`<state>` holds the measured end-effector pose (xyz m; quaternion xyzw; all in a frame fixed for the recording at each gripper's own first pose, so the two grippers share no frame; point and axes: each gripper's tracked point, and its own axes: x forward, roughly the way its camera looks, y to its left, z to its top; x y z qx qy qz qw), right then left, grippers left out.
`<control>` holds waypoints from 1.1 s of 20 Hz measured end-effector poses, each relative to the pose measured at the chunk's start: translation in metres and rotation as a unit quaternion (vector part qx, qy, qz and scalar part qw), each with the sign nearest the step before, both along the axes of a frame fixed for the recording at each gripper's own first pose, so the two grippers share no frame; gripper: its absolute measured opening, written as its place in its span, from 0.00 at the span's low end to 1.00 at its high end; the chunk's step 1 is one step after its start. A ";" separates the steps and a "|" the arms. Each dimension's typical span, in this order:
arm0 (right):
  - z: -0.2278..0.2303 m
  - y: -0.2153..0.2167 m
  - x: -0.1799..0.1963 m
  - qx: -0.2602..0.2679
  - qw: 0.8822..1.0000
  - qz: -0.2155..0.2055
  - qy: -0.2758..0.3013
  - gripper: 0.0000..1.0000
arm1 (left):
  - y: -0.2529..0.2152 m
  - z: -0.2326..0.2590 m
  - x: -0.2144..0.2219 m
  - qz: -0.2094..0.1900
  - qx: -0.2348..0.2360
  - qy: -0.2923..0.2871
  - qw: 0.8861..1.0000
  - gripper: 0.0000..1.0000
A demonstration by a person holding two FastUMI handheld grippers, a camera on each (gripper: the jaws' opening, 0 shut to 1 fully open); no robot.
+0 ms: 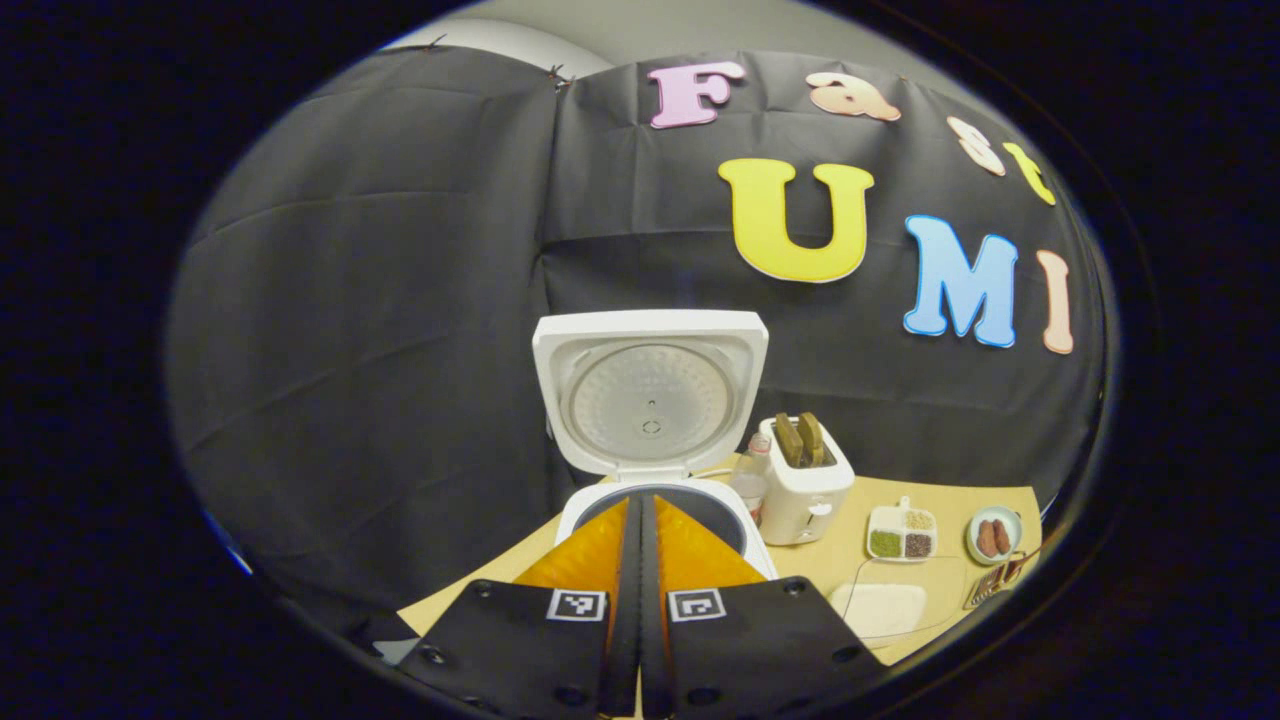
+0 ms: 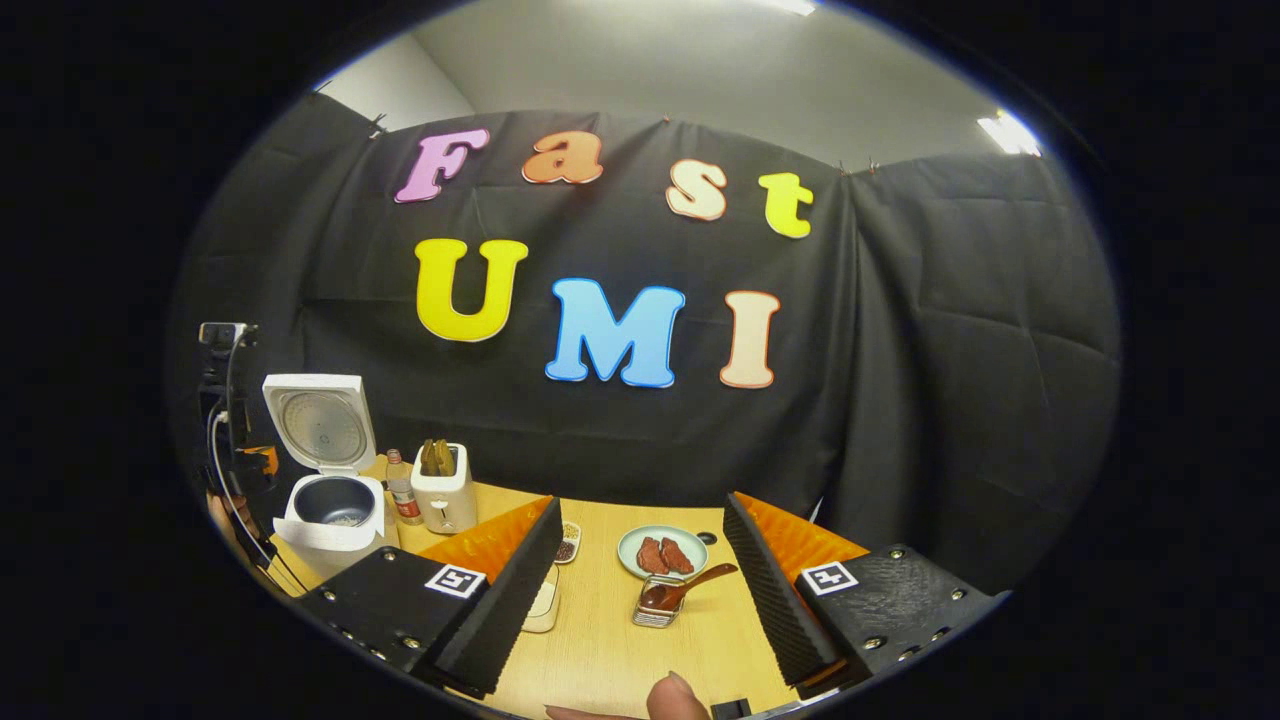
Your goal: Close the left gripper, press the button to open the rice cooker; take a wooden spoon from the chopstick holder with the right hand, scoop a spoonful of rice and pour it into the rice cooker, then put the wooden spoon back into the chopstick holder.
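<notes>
The white rice cooker (image 1: 600, 505) stands open right ahead of my left gripper (image 1: 640, 505), its lid (image 1: 650, 395) upright. The left gripper's fingers are pressed together with nothing between them, their tips over the pot's front rim. In the right gripper view the same cooker (image 2: 335, 515) is at the far left, with a dark pot inside. My right gripper (image 2: 642, 510) is open and empty above the table. A little ahead of it stands the chopstick holder (image 2: 650, 610) with the wooden spoon (image 2: 690, 585) leaning out to the right. The pale rice tray (image 1: 880, 608) lies on the table.
Beside the cooker stand a small bottle (image 1: 750, 478) and a white toaster (image 1: 805, 475). A sectioned dish of grains (image 1: 902, 532) and a plate with sausages (image 2: 660, 552) sit on the wooden table (image 2: 600, 640). A person's fingertip (image 2: 675, 698) shows at the bottom edge.
</notes>
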<state>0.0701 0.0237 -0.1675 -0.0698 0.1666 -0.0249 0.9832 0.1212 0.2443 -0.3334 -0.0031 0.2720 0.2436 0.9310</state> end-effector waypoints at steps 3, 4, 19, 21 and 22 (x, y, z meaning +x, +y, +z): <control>-0.032 -0.029 0.023 0.034 0.999 -0.003 0.019 0.99 | -0.012 0.009 -0.019 0.013 -0.005 0.001 1.000 0.10; -0.045 -0.041 0.032 0.039 0.999 -0.005 0.027 0.99 | -0.018 0.013 -0.025 0.016 -0.004 0.000 1.000 0.10; -0.264 -0.153 0.134 0.108 0.984 -0.021 0.137 0.99 | -0.132 0.098 -0.142 0.041 0.065 -0.004 0.997 0.77; -0.282 -0.149 0.145 0.131 0.980 -0.020 0.146 0.99 | -0.139 0.102 -0.153 0.041 0.072 0.003 0.997 0.81; -0.291 -0.147 0.148 0.138 0.979 -0.021 0.150 0.99 | -0.143 0.106 -0.157 0.038 0.075 0.006 0.996 0.81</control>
